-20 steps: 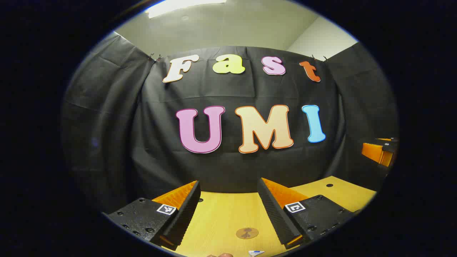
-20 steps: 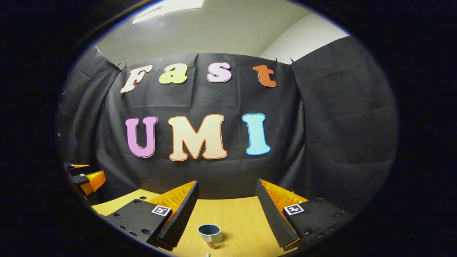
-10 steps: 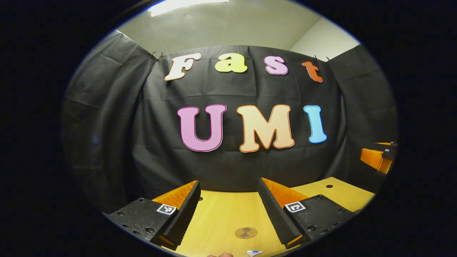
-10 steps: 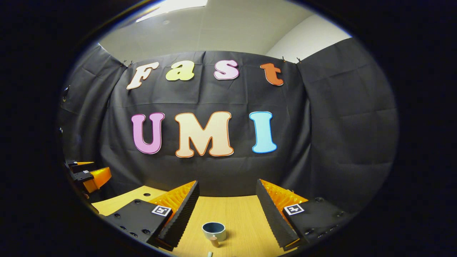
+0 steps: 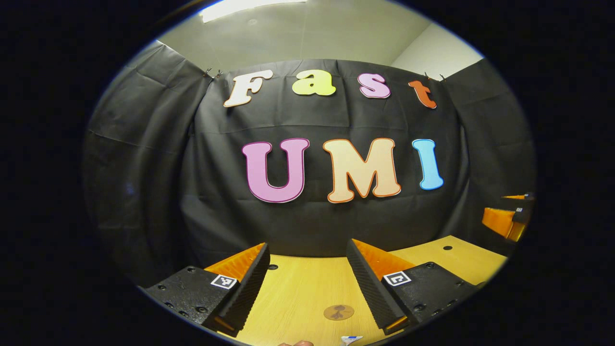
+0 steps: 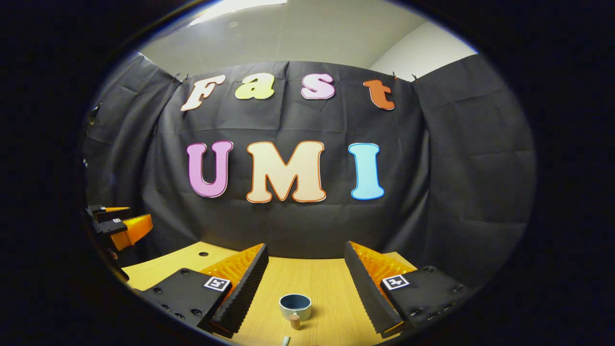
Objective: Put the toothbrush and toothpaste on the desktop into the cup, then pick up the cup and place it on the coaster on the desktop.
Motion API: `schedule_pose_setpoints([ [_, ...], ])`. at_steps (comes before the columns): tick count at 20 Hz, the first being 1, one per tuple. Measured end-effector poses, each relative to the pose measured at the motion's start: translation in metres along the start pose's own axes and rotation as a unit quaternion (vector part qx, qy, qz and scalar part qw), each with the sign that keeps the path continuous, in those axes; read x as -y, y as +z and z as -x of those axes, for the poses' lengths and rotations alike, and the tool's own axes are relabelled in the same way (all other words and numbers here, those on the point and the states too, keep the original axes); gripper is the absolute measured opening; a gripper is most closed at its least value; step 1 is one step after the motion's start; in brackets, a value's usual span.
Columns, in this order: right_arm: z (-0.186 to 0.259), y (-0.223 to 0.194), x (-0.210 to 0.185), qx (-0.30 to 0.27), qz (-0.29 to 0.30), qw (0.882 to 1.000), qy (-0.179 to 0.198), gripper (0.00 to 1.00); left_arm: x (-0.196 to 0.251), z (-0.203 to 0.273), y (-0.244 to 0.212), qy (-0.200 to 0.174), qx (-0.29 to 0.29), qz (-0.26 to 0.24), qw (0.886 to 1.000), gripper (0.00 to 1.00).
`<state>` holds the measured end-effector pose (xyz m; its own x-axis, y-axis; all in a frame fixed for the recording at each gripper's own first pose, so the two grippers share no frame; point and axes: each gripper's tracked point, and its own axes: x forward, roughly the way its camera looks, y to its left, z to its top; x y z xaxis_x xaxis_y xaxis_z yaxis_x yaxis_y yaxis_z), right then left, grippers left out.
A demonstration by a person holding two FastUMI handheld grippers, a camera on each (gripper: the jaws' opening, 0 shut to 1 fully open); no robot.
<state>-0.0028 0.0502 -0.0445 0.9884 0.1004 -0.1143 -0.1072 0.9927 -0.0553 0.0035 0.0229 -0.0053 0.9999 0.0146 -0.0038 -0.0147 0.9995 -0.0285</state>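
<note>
The cup (image 6: 295, 306) stands empty at lower centre of the right gripper view, between my right claw (image 6: 305, 288), wide open, holding nothing. My left claw (image 5: 307, 286) gapes over the coaster (image 5: 338, 312) on the desk (image 5: 298, 293). Nothing is loaded yet; next I must lower toward toothbrush or toothpaste.

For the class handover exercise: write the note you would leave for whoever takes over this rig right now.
Left gripper: open, holding nothing, above the desk with the coaster ahead between its fingers.
Right gripper: open, holding nothing, the blue cup ahead between its fingers.
The cup stands upright on the desk, not on the coaster.
Done: nothing yet.
Left: toothbrush and toothpaste into the cup, then cup onto coaster.
</note>
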Motion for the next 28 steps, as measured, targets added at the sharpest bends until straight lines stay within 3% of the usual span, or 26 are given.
schedule_pose_setpoints([
  [1,-0.001,-0.016,-0.003,-0.025,-0.001,1.0,0.005,0.98,-0.002,0.001,0.001,0.0,0.002,0.0,1.0,0.99],
  [5,-0.002,-0.085,-0.007,-0.133,-0.014,0.991,0.008,0.99,-0.012,0.005,0.0,0.003,0.004,-0.003,1.0,0.94],
  [8,0.004,-0.146,-0.021,-0.23,-0.017,0.973,0.021,0.99,-0.021,0.007,0.0,0.008,0.006,-0.003,1.0,0.94],
  [13,0.01,-0.206,-0.028,-0.316,0.004,0.948,0.017,0.99,-0.041,0.01,-0.007,0.018,0.003,-0.008,1.0,0.94],
  [16,0.03,-0.249,-0.03,-0.392,0.035,0.919,0.018,0.99,-0.052,0.01,-0.016,0.025,-0.006,-0.006,1.0,0.94],
  [17,0.033,-0.259,-0.029,-0.412,0.043,0.91,0.016,0.99,-0.056,0.01,-0.019,0.028,-0.008,-0.007,1.0,0.99],
  [25,0.052,-0.32,-0.022,-0.509,0.068,0.858,0.011,1.0,-0.081,0.017,-0.04,0.054,-0.032,-0.011,0.998,0.99],
  [28,0.058,-0.332,-0.022,-0.535,0.077,0.841,0.016,1.0,-0.084,0.018,-0.047,0.059,-0.039,-0.011,0.997,0.94],
])
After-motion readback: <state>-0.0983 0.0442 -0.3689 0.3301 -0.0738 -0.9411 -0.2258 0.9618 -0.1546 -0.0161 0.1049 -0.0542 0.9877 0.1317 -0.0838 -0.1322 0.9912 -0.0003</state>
